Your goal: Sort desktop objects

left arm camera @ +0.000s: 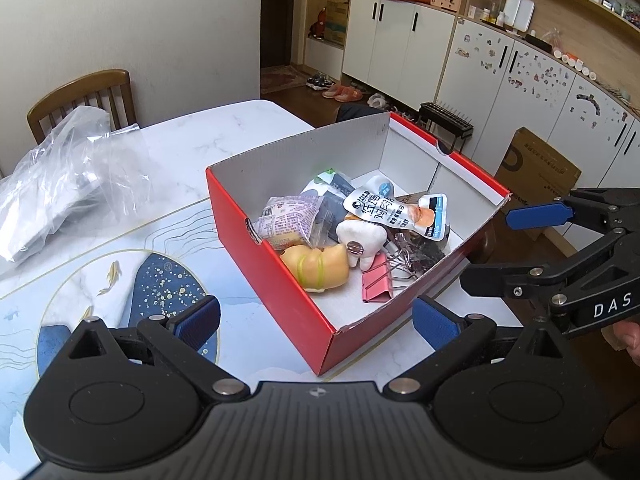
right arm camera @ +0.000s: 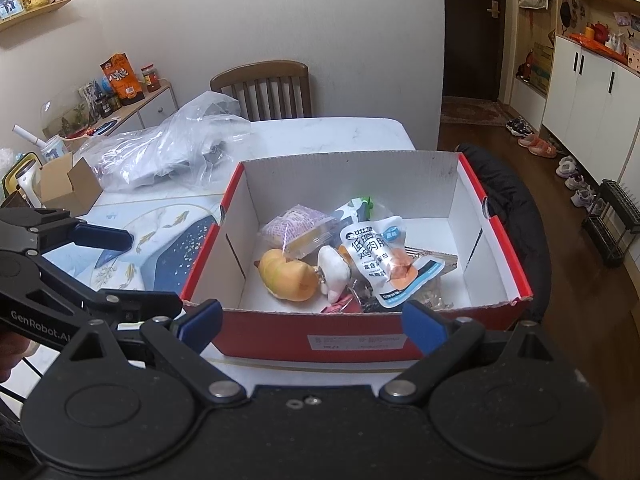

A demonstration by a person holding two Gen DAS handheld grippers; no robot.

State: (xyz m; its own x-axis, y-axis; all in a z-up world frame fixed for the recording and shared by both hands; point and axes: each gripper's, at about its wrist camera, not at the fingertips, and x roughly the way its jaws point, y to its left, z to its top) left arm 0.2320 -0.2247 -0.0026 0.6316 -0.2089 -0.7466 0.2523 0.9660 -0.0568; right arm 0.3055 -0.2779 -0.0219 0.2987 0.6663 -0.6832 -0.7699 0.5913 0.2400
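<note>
A red cardboard box (left arm camera: 272,256) (right arm camera: 360,344) with a white inside stands on the table. In it lie a white chicken pouch (left arm camera: 400,212) (right arm camera: 384,256), a purple-wrapped snack (left arm camera: 284,220) (right arm camera: 298,230), a yellow squishy toy (left arm camera: 320,268) (right arm camera: 286,276), a white plush toy (left arm camera: 362,240) (right arm camera: 332,272), a pink binder clip (left arm camera: 378,284) and black binder clips (left arm camera: 420,254). My left gripper (left arm camera: 316,322) (right arm camera: 136,272) hovers open and empty at the box's near-left corner. At the box's near long side, my right gripper (right arm camera: 312,324) (left arm camera: 508,248) is also open and empty.
A crumpled clear plastic bag (left arm camera: 68,176) (right arm camera: 172,148) lies on the table's far side before a wooden chair (right arm camera: 264,84). A blue patterned mat (left arm camera: 120,276) covers the table left of the box. A small open carton (right arm camera: 68,184) sits far left. A black jacket (right arm camera: 508,208) hangs right of the box.
</note>
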